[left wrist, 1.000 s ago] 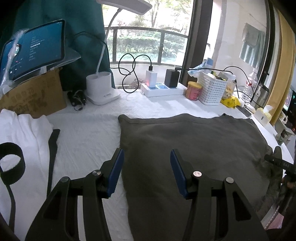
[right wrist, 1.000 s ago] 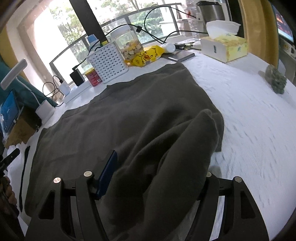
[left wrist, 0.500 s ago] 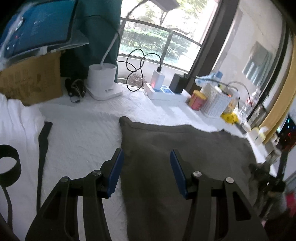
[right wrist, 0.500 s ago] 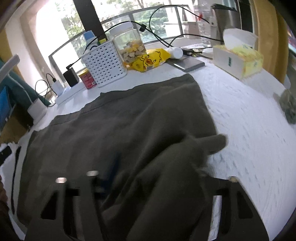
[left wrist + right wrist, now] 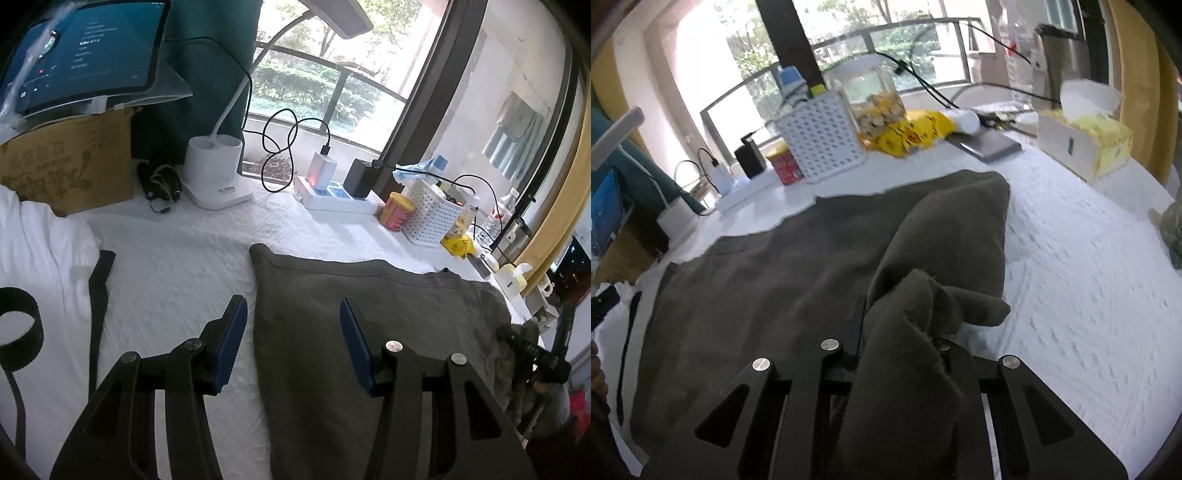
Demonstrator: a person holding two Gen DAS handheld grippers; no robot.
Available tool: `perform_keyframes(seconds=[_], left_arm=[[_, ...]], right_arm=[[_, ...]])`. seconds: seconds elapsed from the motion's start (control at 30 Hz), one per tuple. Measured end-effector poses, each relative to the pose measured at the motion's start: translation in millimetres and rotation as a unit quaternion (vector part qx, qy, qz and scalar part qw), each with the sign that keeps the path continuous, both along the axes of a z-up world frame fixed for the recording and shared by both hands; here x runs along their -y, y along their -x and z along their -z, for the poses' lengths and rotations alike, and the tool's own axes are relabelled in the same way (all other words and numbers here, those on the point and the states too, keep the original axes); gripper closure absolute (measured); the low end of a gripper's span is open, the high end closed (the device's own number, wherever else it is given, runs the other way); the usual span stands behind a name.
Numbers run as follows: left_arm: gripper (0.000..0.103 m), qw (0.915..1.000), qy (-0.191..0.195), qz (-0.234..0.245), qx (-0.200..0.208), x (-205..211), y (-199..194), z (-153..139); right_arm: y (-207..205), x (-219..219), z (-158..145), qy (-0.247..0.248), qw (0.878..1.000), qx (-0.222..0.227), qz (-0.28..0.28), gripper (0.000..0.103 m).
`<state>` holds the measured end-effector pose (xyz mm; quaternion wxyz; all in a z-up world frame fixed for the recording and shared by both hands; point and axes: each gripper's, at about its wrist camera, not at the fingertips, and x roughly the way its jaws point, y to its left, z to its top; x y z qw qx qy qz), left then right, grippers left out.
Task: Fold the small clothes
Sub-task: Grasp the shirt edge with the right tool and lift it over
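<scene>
A dark grey-green garment [image 5: 369,332] lies spread on the white table cover. In the left wrist view my left gripper [image 5: 291,332] is open, hovering over the garment's left edge, one blue-padded finger on each side of that edge. In the right wrist view my right gripper [image 5: 886,332] is shut on a bunched fold of the garment [image 5: 912,314] and lifts it off the table; the cloth drapes over the fingers and hides the tips. The rest of the garment [image 5: 768,280] lies flat to the left.
White clothes [image 5: 40,258] and a black strap [image 5: 98,295] lie at left. Along the back stand a cardboard box [image 5: 70,166], lamp base [image 5: 214,173], power strip [image 5: 340,195], red can [image 5: 397,212] and white basket [image 5: 822,142]. A tissue box [image 5: 1086,144] is at right.
My right gripper has closed on the garment's right side and raised the fold. My left gripper stayed open and tilted up slightly over the left edge.
</scene>
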<state>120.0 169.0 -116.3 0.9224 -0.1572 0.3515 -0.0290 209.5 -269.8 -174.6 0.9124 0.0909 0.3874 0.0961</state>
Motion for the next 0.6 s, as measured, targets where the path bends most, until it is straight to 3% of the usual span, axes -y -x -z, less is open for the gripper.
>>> perform_keyframes(seconds=[0.3,0.6], left_arm=[[0.051,0.9998,-0.018,-0.001,0.007,-9.8,12.6,-0.7],[0.051,0.9998,-0.003,0.005,0.018,-25.5,33.0,1.8]], right_arm=[[6.5,-43.4,-30.1,0.002,0.998,0.035,-0.045,0.085],[8.8,-99.4,-46.2,0.012,0.993,0.048,-0.107,0.086]])
